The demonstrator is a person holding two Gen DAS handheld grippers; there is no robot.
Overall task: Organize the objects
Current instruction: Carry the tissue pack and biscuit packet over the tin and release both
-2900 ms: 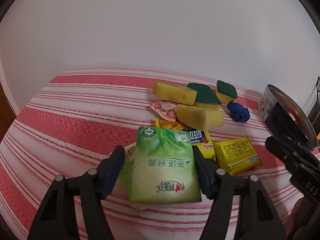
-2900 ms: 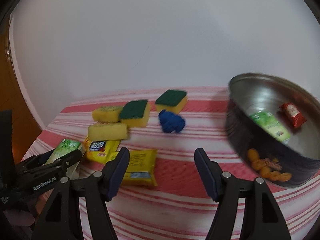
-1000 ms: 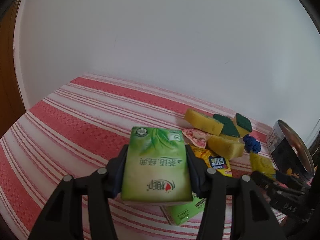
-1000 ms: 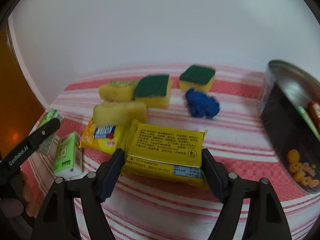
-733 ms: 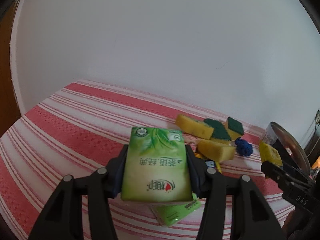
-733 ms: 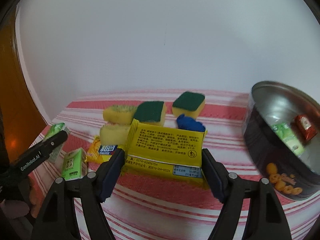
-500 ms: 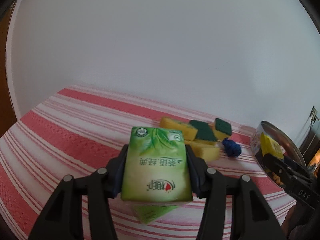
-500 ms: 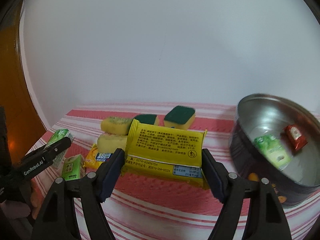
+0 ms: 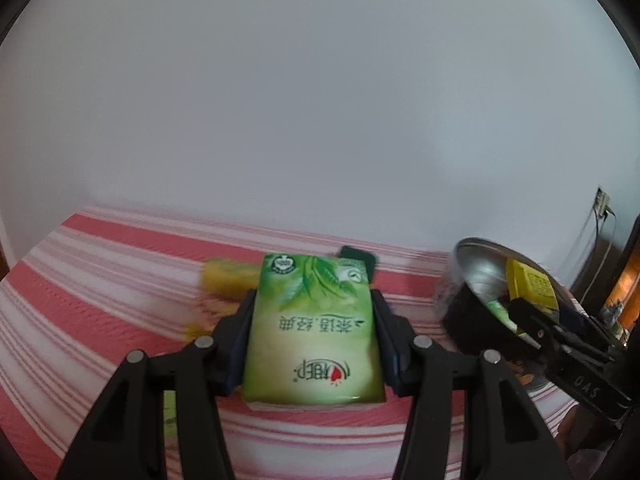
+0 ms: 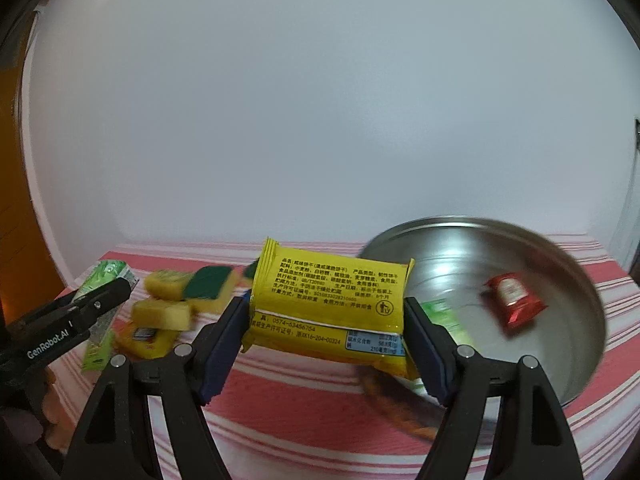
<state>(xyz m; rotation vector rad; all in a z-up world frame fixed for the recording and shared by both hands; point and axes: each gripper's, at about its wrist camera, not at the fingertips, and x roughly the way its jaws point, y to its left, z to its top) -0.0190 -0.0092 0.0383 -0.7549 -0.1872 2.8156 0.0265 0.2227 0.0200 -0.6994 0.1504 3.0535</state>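
both claws loaded, yellow packet at the bowl

my left claw (image 9: 312, 332) is clamped on a green tissue pack (image 9: 313, 330), one blue pad pressed flat against each long side, the print upside down to my camera. i hold it above the red-and-white striped tablecloth (image 9: 80, 280). past its top edge a yellow sponge (image 9: 228, 278) lies on the cloth, blurred, and the dark green corner of another sponge (image 9: 358, 256) peeks out just beside the pack.

my right claw (image 10: 326, 324) is clamped on a yellow biscuit packet (image 10: 328, 304), gripped at both ends, the back panel with small black print facing my camera. the packet sits slightly tilted, its right end lower. it hangs in front of the near rim of the steel bowl (image 10: 560, 248), which stands on the cloth at the right. from the left wrist view the packet shows right at the bowl's mouth; whether it is over the inside or just short of the rim i cannot tell.

inside the bowl lie a red sachet (image 10: 514, 300) and a green pack (image 10: 446, 318), partly hidden behind my right finger.

on the cloth to the left, well apart from the bowl, rests a cluster of yellow sponges with green scouring tops (image 10: 204, 284), and a yellow snack packet (image 10: 146, 338) lies below them. a second green pack (image 10: 96, 350) lies at the cloth's left edge, beneath my left claw.
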